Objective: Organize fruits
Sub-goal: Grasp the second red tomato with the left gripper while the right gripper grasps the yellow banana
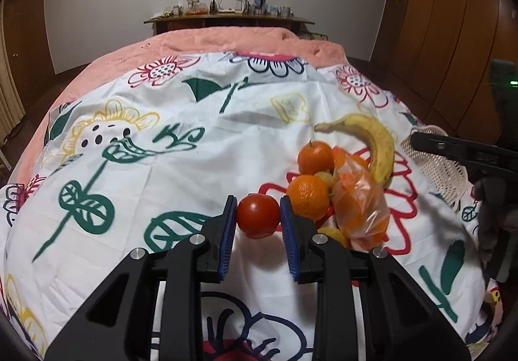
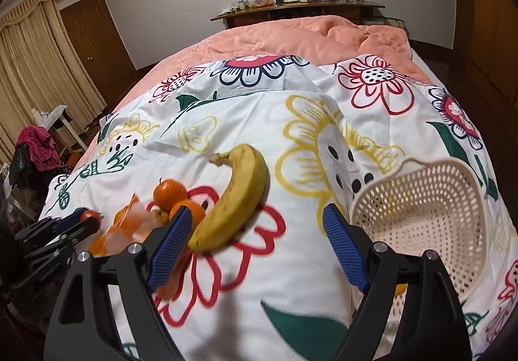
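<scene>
My left gripper (image 1: 258, 213) is shut on a red tomato (image 1: 258, 215), just above the flowered bedsheet. Right of it lie two oranges (image 1: 315, 157), a small yellow fruit (image 1: 324, 178), a plastic bag of orange pieces (image 1: 359, 202) and a banana (image 1: 375, 144). My right gripper (image 2: 255, 231) is open and empty, hovering over the sheet with the banana (image 2: 236, 199) near its left finger. A cream perforated basket (image 2: 421, 208) stands right of its right finger. The left gripper with the tomato (image 2: 89, 215) shows at the far left of the right wrist view.
The flowered sheet (image 1: 194, 166) covers a bed with a pink blanket (image 1: 226, 40) beyond it. A wooden shelf with jars (image 1: 226, 16) stands at the far wall. Wooden wardrobes (image 1: 453, 37) are on the right, curtains and a door (image 2: 94, 37) on the left.
</scene>
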{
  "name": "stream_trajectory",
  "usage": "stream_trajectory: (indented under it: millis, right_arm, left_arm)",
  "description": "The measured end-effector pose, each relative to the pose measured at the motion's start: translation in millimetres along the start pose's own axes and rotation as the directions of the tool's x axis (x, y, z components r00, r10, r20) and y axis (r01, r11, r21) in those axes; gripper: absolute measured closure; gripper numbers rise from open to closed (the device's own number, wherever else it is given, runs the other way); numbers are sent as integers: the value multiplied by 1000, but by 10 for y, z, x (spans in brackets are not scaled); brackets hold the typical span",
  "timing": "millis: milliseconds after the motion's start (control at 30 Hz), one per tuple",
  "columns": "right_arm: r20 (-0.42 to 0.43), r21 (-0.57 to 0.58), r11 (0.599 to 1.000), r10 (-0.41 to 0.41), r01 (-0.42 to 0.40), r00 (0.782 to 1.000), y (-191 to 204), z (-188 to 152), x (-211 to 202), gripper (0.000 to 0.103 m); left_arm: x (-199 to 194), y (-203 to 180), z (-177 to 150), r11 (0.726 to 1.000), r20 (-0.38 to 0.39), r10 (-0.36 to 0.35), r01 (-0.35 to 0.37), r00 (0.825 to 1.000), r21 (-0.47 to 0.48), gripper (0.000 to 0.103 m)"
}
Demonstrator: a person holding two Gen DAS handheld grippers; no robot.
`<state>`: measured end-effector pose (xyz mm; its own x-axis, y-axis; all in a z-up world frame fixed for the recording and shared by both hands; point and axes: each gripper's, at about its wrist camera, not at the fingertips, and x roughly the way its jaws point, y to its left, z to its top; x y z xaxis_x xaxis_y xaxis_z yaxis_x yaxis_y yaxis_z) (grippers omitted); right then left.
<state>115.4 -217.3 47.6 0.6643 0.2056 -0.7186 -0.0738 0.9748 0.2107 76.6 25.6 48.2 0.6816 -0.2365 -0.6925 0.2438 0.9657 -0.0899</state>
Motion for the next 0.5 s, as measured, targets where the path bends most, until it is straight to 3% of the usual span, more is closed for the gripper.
stream_trajectory:
  millis: [500]
  right_arm:
    - [-140, -80, 992, -103, 93, 985, 182, 343, 714, 35]
  left_arm:
    - [-110, 24, 38, 999, 27, -26, 27, 999, -31, 75]
